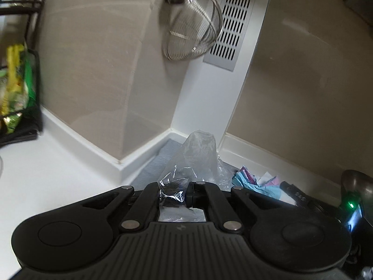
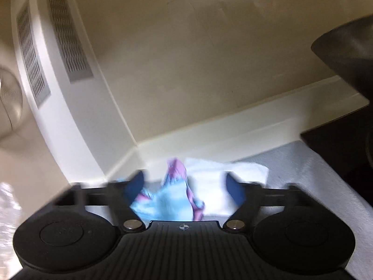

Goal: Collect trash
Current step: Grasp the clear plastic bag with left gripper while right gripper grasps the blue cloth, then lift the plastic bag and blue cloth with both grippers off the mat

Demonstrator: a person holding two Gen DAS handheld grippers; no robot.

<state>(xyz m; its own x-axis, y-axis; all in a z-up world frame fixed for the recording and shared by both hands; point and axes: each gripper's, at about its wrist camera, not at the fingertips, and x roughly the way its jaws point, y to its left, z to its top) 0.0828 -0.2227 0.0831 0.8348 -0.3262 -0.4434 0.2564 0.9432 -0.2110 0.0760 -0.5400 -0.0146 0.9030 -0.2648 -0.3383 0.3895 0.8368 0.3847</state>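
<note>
A: Plastic, left wrist view: left tool (image 1: 186,192) clamped tight on a clear plastic bag (image 1: 198,154), lifted from the corner, probably for bagging the scraps. Wire strainer (image 1: 193,30) hangs overhead.

B: Right wrist view: right tool (image 2: 185,187) spread wide, holding nothing; blue-pink wrapper (image 2: 167,200) between its fingers on the worktop (image 2: 314,175), white tissue (image 2: 223,175) behind. Dark pan (image 2: 345,53) crowds the right.

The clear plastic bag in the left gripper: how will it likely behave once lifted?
The clear plastic bag looks thin and crinkled, so probably floppy and very light. Pinched in the left gripper, its glossy film may slip. Its loose bulk will likely sag and drag across the countertop.
</note>
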